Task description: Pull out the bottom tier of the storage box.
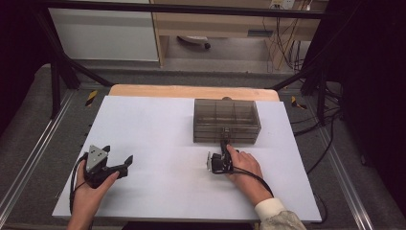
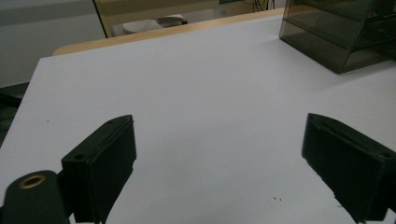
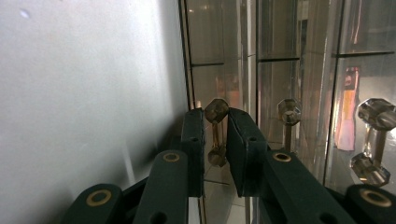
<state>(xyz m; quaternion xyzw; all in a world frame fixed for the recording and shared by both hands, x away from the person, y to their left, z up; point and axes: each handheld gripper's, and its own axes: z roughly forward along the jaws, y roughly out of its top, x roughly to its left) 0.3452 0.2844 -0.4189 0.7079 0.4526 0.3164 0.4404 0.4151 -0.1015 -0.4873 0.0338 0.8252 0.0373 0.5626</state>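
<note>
Right tool is turned on its side, jaws nearly closed around the stem of a drawer knob. Pads sit just beside the stem on both sides; whether they actually press on it I cannot tell, though the gap is slight. In the high view the right tool reaches forward from the right hand to the front face of the drawer box.

Box: smoked clear plastic, stacked drawers, standing on the far right part of the counter. Two more knobs show beside the gripped one in the right gripper view. All drawer fronts look flush with the box face; none appears pulled out.

Left tool: jaws wide apart, nothing between them, only bare white counter ahead. It rests low on the near left of the counter, held by the left hand, well apart from the box.

Progress, as judged: approach and alignment on the knob are done; grip is at or near closure. Left to do: the pull itself, drawing the drawer toward the person. The box is light-looking and unbraced, so it may slide with the pull; the left tool is free to steady it.
</note>
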